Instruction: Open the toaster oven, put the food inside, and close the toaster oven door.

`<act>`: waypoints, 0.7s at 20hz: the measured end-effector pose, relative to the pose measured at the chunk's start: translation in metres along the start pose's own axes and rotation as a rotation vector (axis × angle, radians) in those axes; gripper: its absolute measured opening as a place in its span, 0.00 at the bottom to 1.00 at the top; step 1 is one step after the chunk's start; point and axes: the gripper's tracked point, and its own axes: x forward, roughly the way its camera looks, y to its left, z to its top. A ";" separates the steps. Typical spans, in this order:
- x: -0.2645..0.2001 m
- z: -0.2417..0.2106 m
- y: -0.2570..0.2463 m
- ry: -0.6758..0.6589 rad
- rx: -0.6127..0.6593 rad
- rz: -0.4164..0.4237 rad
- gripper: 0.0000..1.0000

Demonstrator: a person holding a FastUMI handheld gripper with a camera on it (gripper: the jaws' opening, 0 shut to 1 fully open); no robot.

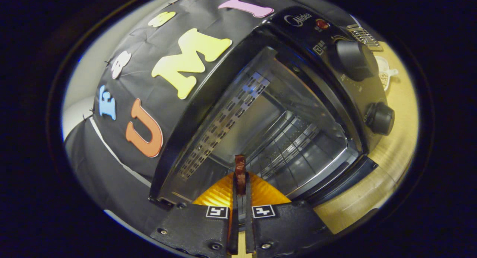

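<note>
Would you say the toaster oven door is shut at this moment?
No: the toaster oven stands open, its wire rack in plain sight beyond the gripper, whose fingers press on a piece of food.

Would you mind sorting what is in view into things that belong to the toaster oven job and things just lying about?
Belong to the job:
- toaster oven, door open
- wire rack inside it
- food strip, pinched in the hand-held gripper

Lying about:
- white dish beyond the oven
- metal grille behind it
</note>
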 end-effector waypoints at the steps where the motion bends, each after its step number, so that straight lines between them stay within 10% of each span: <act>1: 0.001 0.002 0.000 -0.004 -0.029 -0.006 0.10; 11: -0.019 0.026 -0.022 -0.152 -0.311 -0.254 0.32; 14: -0.038 0.029 -0.015 -0.203 -0.464 -0.283 0.58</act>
